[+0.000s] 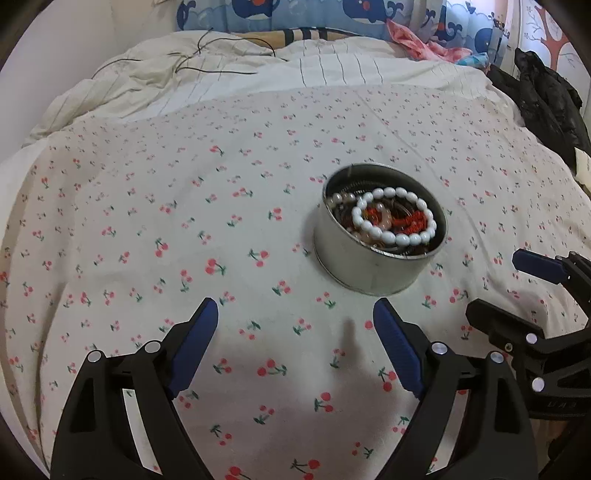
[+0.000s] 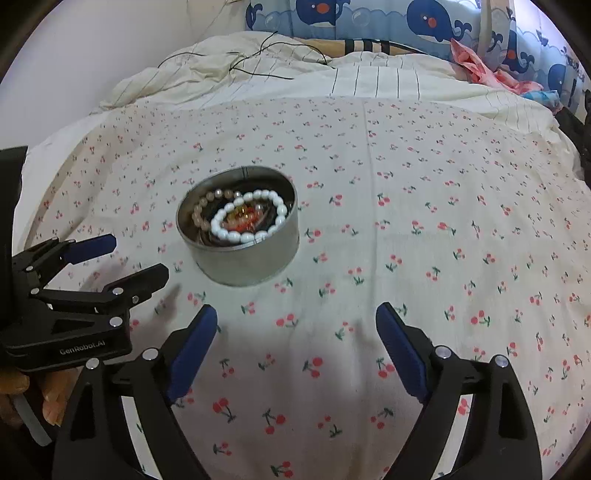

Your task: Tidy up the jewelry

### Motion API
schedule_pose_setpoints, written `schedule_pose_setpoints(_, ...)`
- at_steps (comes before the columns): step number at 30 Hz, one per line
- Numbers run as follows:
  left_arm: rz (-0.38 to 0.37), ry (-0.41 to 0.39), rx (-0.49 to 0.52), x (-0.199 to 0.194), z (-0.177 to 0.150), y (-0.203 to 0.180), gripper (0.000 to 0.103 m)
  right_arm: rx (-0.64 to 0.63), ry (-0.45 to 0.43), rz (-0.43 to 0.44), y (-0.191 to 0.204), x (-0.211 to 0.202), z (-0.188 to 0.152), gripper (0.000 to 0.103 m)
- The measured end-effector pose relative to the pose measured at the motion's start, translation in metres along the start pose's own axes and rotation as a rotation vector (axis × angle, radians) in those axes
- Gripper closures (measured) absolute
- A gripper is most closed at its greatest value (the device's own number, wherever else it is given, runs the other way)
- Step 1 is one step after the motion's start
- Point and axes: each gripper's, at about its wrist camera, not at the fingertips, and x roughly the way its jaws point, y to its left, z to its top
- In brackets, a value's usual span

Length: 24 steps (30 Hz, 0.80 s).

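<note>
A round silver tin (image 1: 369, 266) stands on the cherry-print bedsheet (image 1: 184, 221). It holds several bracelets: a white bead bracelet (image 1: 373, 206) on top, a pale pinkish bead bracelet (image 1: 341, 199), red and dark pieces under them. My left gripper (image 1: 295, 314) is open and empty, just short of the tin. The right gripper (image 1: 495, 288) shows at the right, open. In the right wrist view the tin (image 2: 243, 258) with the white bracelet (image 2: 221, 218) sits ahead and left. My right gripper (image 2: 295, 314) is open and empty. The left gripper (image 2: 138, 256) is open, left of the tin.
A crumpled striped duvet (image 1: 166, 81) with thin black cables (image 1: 207, 48) lies behind the sheet. Whale-print cushions (image 2: 332, 18) and pink cloth (image 2: 480, 66) line the headboard. Dark clothing (image 1: 546, 99) lies at the right edge. A wall stands to the left.
</note>
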Motion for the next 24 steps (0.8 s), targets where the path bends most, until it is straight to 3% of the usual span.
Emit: schedule_pose_setpoints(24, -0.03, 0.059, -0.005, 0.017, -0.012, -0.01, 0.02, 0.014, 0.046, -0.019, -0.006, 0.014, -0.006, 0.015)
